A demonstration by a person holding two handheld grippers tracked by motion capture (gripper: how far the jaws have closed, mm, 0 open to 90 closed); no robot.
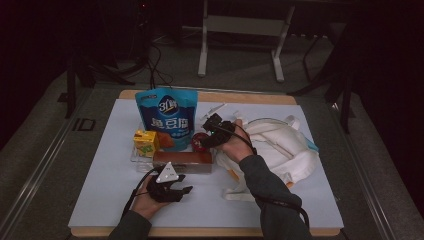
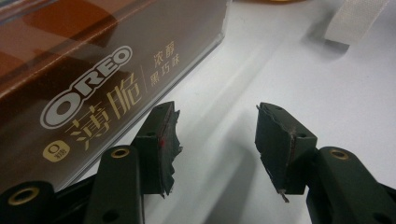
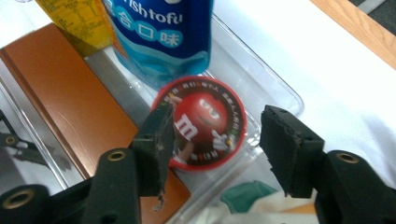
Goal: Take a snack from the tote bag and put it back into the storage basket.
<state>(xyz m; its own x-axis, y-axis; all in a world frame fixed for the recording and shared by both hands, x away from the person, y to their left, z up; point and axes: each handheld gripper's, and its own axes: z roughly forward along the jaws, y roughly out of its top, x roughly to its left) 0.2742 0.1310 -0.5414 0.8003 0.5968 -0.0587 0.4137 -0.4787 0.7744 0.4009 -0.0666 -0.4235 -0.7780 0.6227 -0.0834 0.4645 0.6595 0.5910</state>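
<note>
High view: my left gripper (image 1: 167, 187) sits low on the white mat (image 1: 105, 190), just in front of the brown Oreo box (image 1: 182, 161). My right gripper (image 1: 214, 131) hangs by the red tub (image 1: 199, 141), next to the blue pouch (image 1: 167, 117) and yellow carton (image 1: 145, 142). A white bag (image 1: 282, 145) lies to the right.

Left gripper view: jaws apart, nothing between them, just bare mat. The box (image 2: 93, 70) reads "OREO" in white with gold Chinese characters beside it.

Right gripper view: jaws parted around the M&M's tub (image 3: 205, 126) in the clear tray (image 3: 275, 88); I see no pad touching it. The pouch (image 3: 159, 32) above reads "fishtofu".
</note>
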